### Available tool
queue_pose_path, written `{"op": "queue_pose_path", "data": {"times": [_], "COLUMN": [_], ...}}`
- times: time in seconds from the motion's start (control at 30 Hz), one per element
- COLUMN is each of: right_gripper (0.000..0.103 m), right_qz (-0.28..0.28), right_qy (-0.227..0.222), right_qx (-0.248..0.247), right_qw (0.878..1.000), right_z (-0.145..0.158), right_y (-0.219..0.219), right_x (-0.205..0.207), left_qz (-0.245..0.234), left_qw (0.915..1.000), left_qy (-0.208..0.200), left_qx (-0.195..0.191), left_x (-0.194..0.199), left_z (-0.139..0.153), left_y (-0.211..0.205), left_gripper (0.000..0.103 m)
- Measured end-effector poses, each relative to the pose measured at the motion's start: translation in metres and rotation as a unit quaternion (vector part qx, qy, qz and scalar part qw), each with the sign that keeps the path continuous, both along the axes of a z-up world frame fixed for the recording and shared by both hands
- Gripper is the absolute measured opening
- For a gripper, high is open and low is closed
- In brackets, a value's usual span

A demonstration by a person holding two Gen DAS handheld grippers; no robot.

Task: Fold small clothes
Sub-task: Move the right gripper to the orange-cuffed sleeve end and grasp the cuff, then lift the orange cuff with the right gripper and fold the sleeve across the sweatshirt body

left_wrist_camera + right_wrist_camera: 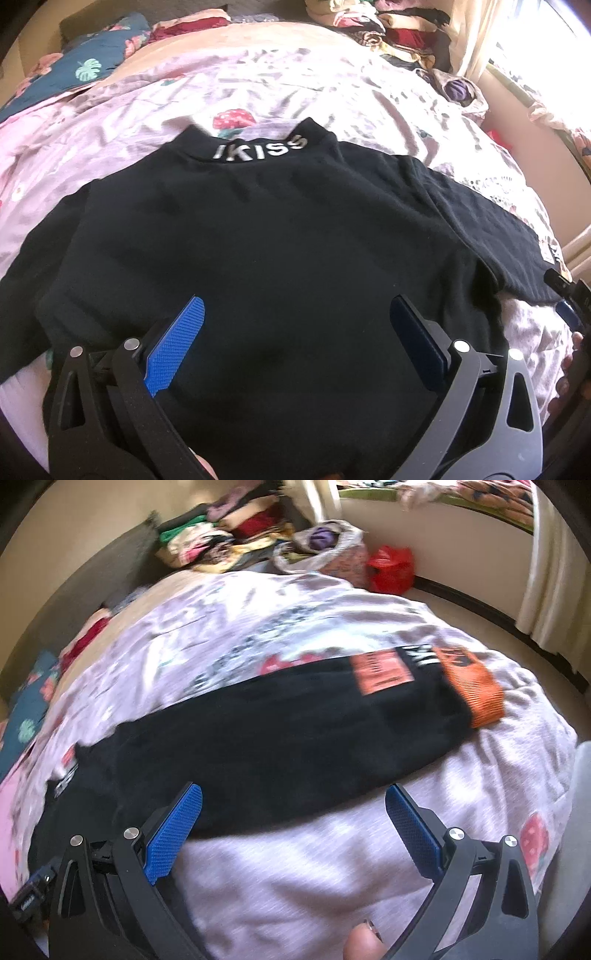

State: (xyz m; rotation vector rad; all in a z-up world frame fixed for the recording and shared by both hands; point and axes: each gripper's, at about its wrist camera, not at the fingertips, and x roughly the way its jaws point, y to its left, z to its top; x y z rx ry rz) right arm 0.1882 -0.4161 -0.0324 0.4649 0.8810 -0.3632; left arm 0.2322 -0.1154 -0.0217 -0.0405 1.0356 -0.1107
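Left wrist view: black sweater [266, 236] flat beneath spread left gripper [295, 306]; right gripper [293, 794] likewise spread.

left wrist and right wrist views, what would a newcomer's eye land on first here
The black sweatshirt lies spread flat across the pink floral bedspread, white IKISS lettering on its collar. In the right wrist view, its orange cuff stands out at the sleeve end. Both the left gripper and right gripper hover open.

Sunlit bedroom: pink floral bedspread [295, 96], cream curtain [546, 590], beige wall [74, 528].
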Motion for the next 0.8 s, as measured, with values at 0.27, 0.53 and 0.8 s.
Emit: {"op": "queue_pose_path", "data": {"times": [0.27,0.53,0.8], "right_gripper": [0.099,0.096,0.015], "right_qz": [-0.076,-0.144,-0.122], "right_qy": [0.010,-0.033,-0.123], "right_qx": [0.044,0.078,0.092], "right_qw": [0.996,0.986,0.981], "right_z": [-0.022,-0.034,-0.012], "right_y": [-0.065,-0.111,-0.114], "right_x": [0.006,0.009,-0.006], "left_qz": [-0.011,-0.002,0.005], "left_qw": [0.9998,1.0000,0.9999], "left_qy": [0.010,0.009,-0.009], "left_qx": [0.015,0.001,-0.008], "left_x": [0.017,0.024,0.023], "left_z": [-0.011,-0.011,0.008], "left_y": [-0.019,-0.017,-0.008], "left_gripper": [0.095,0.095,0.095]}}
